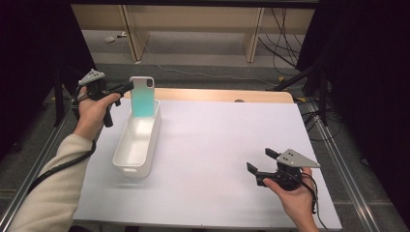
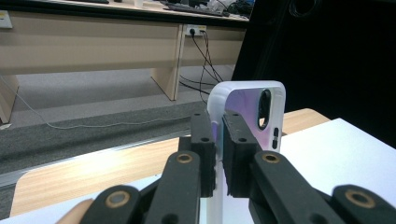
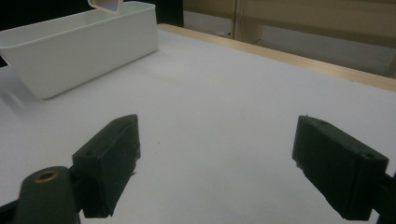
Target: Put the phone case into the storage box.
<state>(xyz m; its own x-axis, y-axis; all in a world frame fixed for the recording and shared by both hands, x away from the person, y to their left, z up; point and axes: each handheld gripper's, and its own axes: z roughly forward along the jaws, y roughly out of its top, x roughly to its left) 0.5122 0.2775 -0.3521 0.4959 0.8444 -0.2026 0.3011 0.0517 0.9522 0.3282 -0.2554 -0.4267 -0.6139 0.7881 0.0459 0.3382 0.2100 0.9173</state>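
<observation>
Teal fading to white is seen on the phone case, which is held upright over the far end of the white bin, its lower edge dipped inside the bin's walls. Whether the bottom of the case rests on the bin floor cannot be told, since that part is hidden by the far wall. The case is clamped at its upper left edge by the left tool, whose jaws are closed narrowly on the thin rim; in the left gripper view the case is partly covered by the tool, and only its top with the camera cut-out is shown. The bin lies lengthwise at the left of the white tabletop, and in the right gripper view its near end is cut off by the picture's edge. At the near right of the tabletop the right tool is held by a hand, well apart from the bin, with its jaws spread wide and nothing between them.
</observation>
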